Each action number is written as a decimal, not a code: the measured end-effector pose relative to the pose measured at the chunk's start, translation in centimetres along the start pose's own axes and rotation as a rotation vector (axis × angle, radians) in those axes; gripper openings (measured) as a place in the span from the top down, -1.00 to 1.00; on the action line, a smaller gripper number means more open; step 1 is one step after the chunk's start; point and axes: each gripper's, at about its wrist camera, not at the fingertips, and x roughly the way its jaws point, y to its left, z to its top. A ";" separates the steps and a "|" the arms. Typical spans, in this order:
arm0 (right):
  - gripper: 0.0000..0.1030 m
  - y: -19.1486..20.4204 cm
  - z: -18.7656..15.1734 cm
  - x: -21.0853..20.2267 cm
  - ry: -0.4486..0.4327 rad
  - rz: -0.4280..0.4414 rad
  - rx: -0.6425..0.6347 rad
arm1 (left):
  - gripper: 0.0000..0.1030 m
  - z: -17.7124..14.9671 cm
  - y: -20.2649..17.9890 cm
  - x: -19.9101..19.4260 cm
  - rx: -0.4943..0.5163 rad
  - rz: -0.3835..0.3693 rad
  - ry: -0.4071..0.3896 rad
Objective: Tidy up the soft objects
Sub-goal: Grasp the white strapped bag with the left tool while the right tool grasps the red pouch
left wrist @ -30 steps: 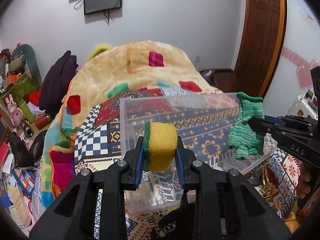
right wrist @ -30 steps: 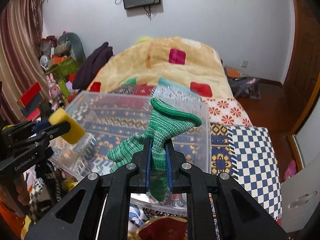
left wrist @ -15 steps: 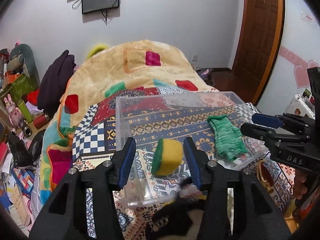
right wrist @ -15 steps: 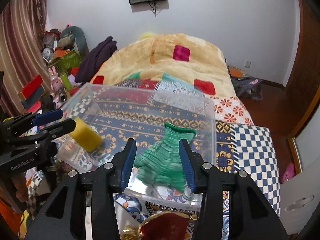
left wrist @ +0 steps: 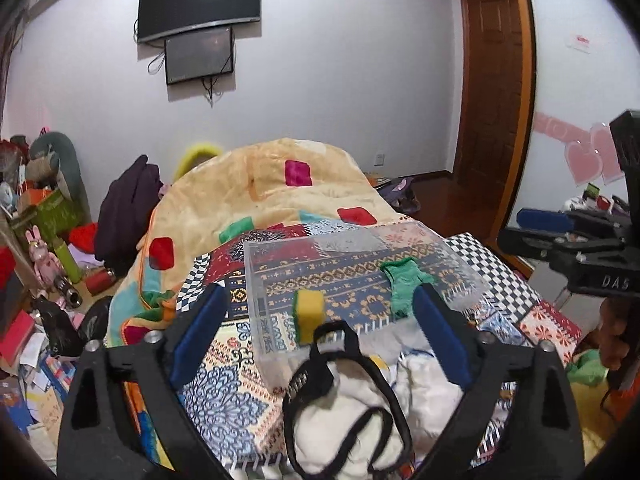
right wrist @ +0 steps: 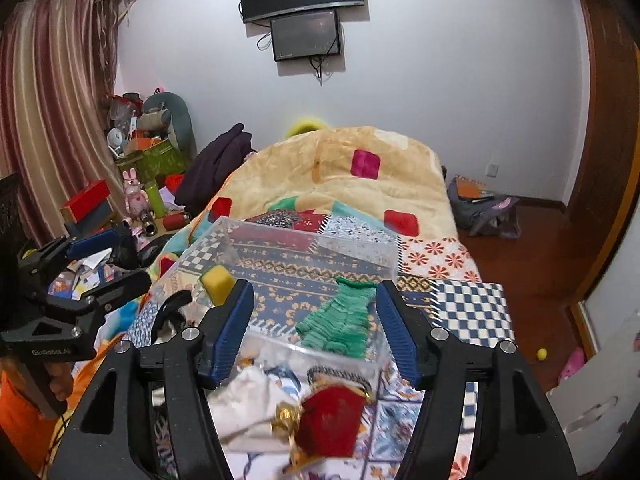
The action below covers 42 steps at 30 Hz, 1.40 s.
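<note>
A clear plastic box stands on the patterned bedspread. Inside it lie a yellow-and-green sponge at its left and a green knit glove at its right. My left gripper is open and empty, raised in front of the box. My right gripper is open and empty, just before the box's near wall. Each gripper shows in the other's view: the right one, the left one.
White cloth with a black strap and a red pouch with gold trim lie on the bed below the grippers. A beige blanket covers the far bed. Clutter fills the floor at left. A wooden door stands at right.
Both grippers opened and dropped the sponge and the glove into the clear box. Both then drew back and up from the box, jaws spread wider.
</note>
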 end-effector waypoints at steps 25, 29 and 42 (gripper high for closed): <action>-0.17 -1.6 -9.1 5.4 0.281 0.027 0.085 | -0.97 -8.8 -1.6 4.2 -0.055 0.032 0.210; -0.17 -2.1 -9.4 5.3 0.282 0.028 0.110 | -0.97 -9.0 0.2 3.7 -0.119 0.020 0.199; 0.44 -2.9 -10.0 6.0 0.311 0.054 0.147 | -0.68 -10.8 2.9 5.3 -0.241 -0.054 0.259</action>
